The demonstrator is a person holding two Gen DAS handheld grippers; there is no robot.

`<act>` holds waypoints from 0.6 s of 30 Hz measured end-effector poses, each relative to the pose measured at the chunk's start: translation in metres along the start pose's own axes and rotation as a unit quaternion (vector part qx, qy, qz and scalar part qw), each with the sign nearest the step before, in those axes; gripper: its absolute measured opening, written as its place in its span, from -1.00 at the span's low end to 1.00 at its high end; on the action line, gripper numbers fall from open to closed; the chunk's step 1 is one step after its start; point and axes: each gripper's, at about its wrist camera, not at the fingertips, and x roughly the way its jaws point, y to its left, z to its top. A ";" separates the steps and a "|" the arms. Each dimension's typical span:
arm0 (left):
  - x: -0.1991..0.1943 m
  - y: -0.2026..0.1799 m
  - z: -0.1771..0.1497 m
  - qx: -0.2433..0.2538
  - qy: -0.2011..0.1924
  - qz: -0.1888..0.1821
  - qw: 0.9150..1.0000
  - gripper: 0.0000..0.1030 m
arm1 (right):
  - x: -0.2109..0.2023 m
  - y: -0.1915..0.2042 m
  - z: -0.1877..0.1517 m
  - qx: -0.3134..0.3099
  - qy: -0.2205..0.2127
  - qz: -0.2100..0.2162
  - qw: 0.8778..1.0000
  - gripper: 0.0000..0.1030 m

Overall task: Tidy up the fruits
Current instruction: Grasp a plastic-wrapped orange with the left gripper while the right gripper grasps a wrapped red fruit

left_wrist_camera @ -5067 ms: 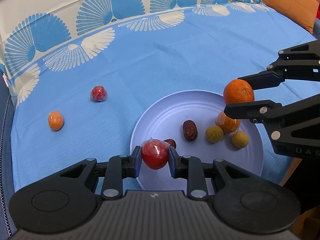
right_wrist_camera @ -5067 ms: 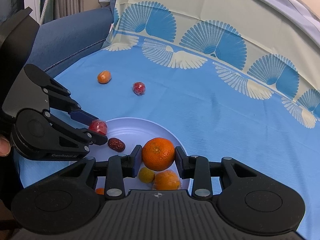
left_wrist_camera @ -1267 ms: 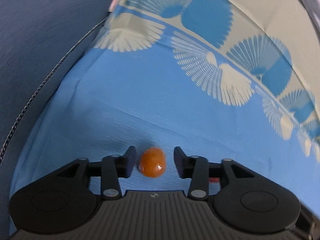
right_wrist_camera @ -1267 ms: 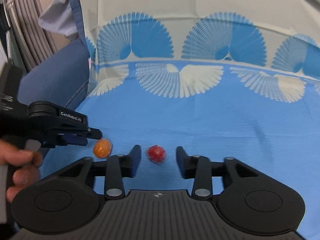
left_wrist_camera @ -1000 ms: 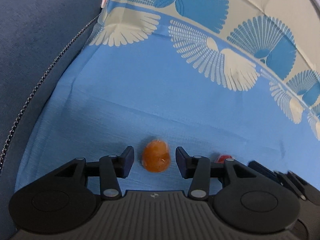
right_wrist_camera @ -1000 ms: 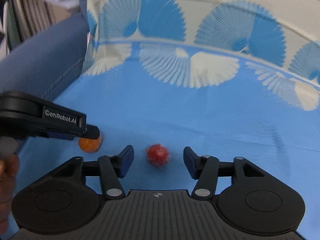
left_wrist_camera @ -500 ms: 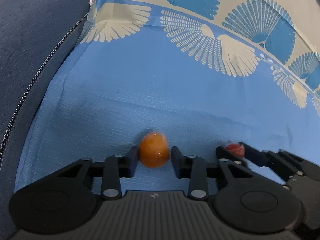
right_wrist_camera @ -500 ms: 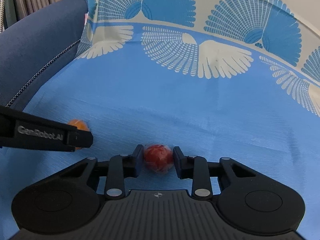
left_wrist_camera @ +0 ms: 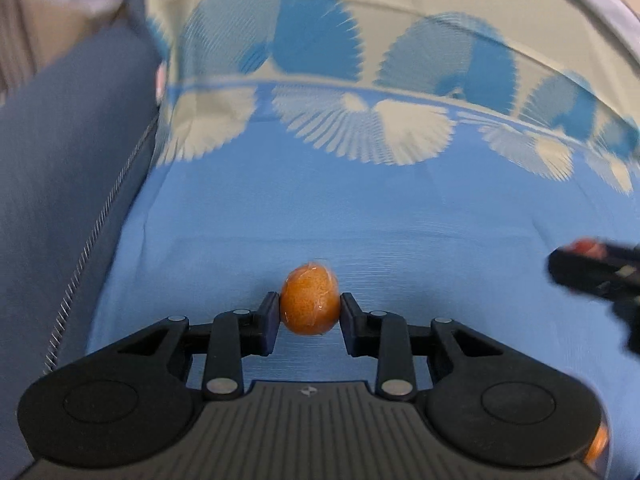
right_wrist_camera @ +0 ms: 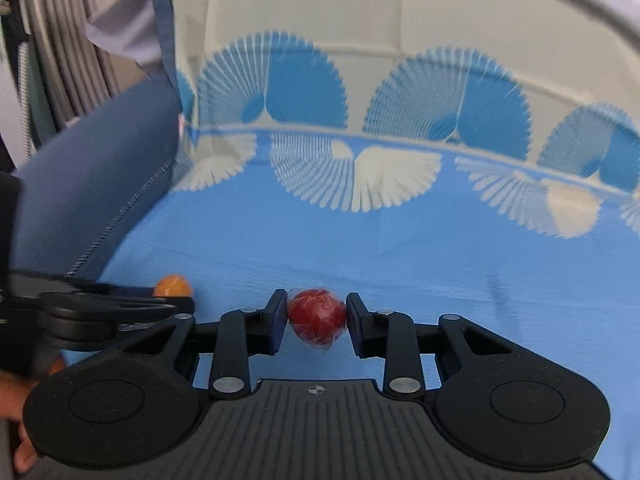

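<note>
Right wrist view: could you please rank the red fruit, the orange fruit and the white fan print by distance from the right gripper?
1. Red fruit, clamped in the right gripper.
2. Orange fruit, left, in the left gripper.
3. White fan print, farther back on the cloth.

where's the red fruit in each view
Left wrist: far right edge, above mid-height, a blurred red fruit showing between the right gripper's dark fingers.
Right wrist: low centre, the red fruit clamped in the right gripper.
Shared landmark: the orange fruit in the left gripper, seen at lower left in the right wrist view; also the cloth's white fan border.
</note>
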 end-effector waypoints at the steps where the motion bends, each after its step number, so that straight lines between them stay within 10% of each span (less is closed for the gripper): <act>1: -0.008 -0.006 -0.003 0.016 -0.012 0.000 1.000 -0.32 | -0.014 0.000 -0.002 -0.003 -0.007 -0.001 1.000 -0.35; 18: -0.116 -0.069 -0.084 0.077 -0.070 -0.090 0.990 -0.32 | -0.139 -0.030 -0.103 0.031 -0.030 -0.037 0.998 -0.35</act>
